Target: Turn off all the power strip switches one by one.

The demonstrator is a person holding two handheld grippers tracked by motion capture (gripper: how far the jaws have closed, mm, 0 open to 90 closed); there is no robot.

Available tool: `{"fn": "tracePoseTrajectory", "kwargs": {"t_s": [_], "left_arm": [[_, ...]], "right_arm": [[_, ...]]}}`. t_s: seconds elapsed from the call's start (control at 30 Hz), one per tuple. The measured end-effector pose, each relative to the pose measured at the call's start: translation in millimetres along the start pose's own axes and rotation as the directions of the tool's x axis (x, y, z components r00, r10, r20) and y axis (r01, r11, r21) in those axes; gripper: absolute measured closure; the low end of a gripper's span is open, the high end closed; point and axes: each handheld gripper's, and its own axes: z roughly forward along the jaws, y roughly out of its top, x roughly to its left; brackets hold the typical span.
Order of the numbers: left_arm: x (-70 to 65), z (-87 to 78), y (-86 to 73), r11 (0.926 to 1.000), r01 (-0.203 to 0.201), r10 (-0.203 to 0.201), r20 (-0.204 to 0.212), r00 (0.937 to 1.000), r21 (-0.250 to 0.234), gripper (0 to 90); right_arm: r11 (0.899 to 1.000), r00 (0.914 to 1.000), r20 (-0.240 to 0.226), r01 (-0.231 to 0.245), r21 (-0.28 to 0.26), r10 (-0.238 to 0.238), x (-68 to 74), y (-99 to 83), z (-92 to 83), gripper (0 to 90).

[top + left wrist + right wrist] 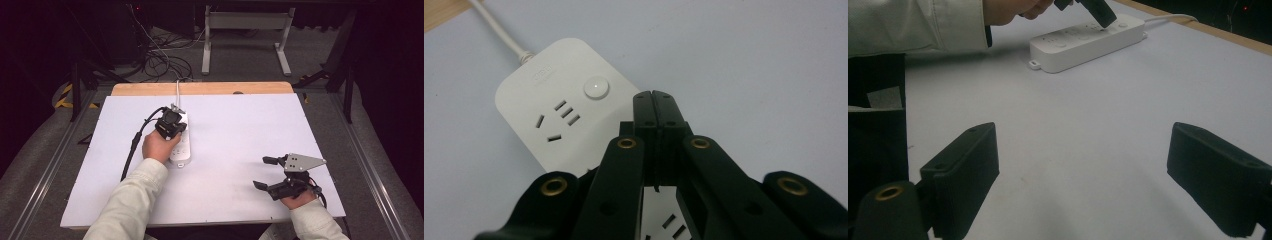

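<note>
The white power strip [181,142] lies left of the middle of the table [240,200], long way running near to far, cord at the far end. The left gripper [171,131] hovers above it, jaws pressed together. The right gripper [261,172] waits near right, jaws spread wide.

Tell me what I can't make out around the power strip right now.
- High view: left gripper covers the middle of the power strip.
- Left gripper view: its shut jaws hide the nearer sockets; whether the tips touch the round button is unclear.
- Right gripper view: sockets too small, and the cord is cut off by the top edge.
</note>
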Motion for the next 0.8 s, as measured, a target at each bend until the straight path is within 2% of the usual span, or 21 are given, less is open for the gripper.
{"fn": "tracePoseTrajectory", "kwargs": {"t_s": [0.23,0.33,0.5,0.63,0.8], "left_arm": [[1.3,2.9,-0.9,0.9999,0.013,-0.013,0.004,0.9999,-0.001,90.0],[0.1,3.5,-0.8,1.0000,-0.004,0.004,-0.008,1.0000,0.003,90.0],[-0.6,5.2,-2.0,0.9999,-0.009,0.009,-0.004,1.0000,0.007,90.0],[-2.0,5.5,-1.9,0.9998,-0.021,0.021,-0.017,0.9996,0.007,90.0],[0.6,5.2,-2.2,1.0000,-0.005,0.005,-0.005,1.0000,0.006,90.0]], "right_arm": [[1.000,1.0000,-0.003,-0.001,0.000,0.001,0.0,-0.1,-0.2,13.6],[1.000,1.0000,-0.002,0.001,0.001,-0.001,0.2,0.0,-0.4,13.6],[1.000,1.0000,-0.003,0.000,0.001,0.000,0.4,0.0,0.0,13.6],[1.000,1.0000,-0.001,0.001,0.001,-0.001,0.5,0.0,-0.4,13.6],[1.000,1.0000,-0.002,0.000,0.001,0.000,0.8,0.1,-0.4,13.6]]}}
